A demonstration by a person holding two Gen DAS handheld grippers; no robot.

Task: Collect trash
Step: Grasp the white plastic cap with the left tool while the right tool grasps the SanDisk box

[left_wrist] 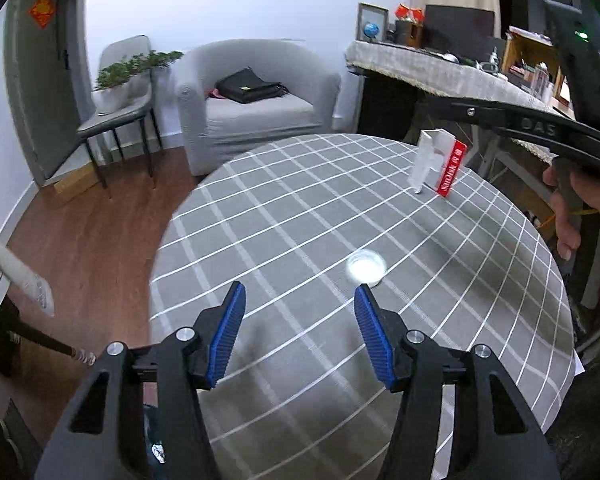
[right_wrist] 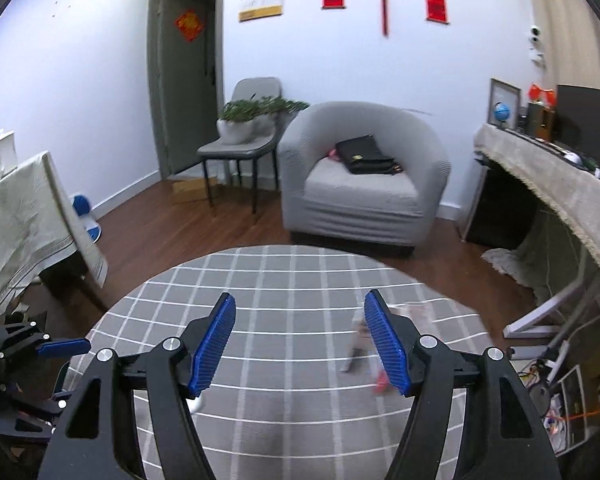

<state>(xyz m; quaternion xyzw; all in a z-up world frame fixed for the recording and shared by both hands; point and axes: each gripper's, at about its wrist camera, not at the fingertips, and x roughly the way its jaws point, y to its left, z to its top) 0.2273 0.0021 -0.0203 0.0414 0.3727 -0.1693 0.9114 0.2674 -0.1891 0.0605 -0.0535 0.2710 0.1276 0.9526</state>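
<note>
A round table with a grey checked cloth (left_wrist: pixel 300 220) (right_wrist: pixel 268 276) fills the foreground in both views. On it stands an opened white and red carton (left_wrist: pixel 436 164), blurred in the right wrist view (right_wrist: pixel 358 340). A small clear round lid or cup (left_wrist: pixel 365 267) lies nearer, just beyond my left gripper (left_wrist: pixel 300 288), which hangs open over the cloth with nothing between its blue pads. My right gripper (right_wrist: pixel 300 295) is also open and empty, and the carton sits behind its right finger. A hand (left_wrist: pixel 568 216) holds the right gripper's black body at the right edge.
Beyond the table stand a grey armchair (right_wrist: pixel 364 188) with a black bag, and a chair carrying a potted plant (right_wrist: pixel 244 120). A cloth-covered desk (right_wrist: pixel 560 184) runs along the right and another covered table (right_wrist: pixel 24 216) stands at the left. The floor is wood.
</note>
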